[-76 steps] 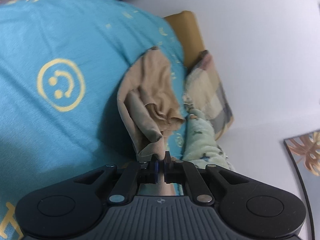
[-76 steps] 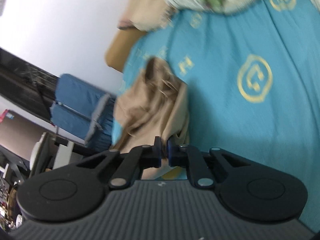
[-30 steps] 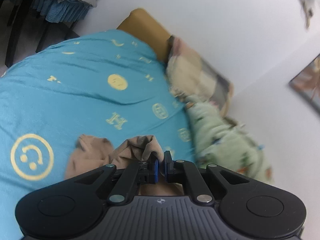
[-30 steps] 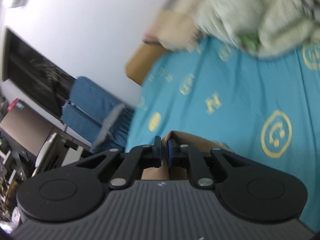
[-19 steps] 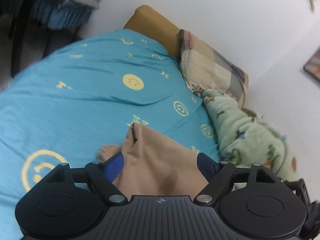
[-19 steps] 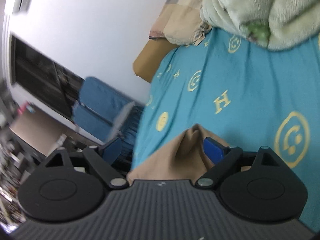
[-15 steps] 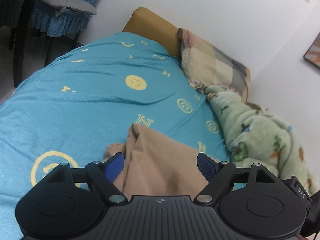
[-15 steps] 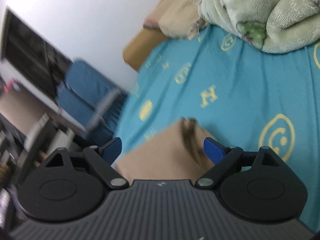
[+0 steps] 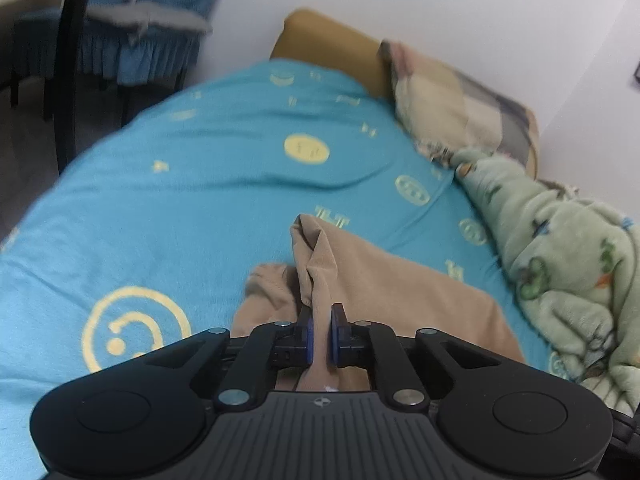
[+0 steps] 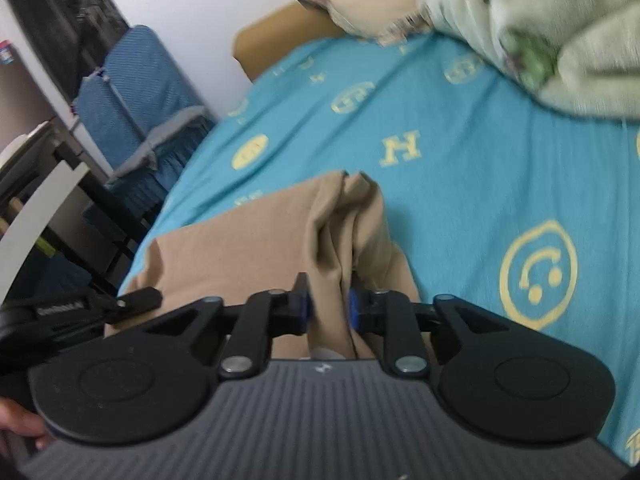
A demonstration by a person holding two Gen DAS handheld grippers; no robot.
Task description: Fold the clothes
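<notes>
Grippers, wide open half a second ago, now pinch again: left gripper point(image 9: 319, 334) tight on the cloth point(image 9: 384, 292), right gripper point(image 10: 329, 307) narrowly around its ridge point(image 10: 340, 248), starting the next fold.

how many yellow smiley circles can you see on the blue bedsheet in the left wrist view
2. One outlined smiley circle lies near the left hand-held gripper, left of the tan garment. One filled smiley disc lies farther up the bedsheet. The garment may hide others.
</notes>
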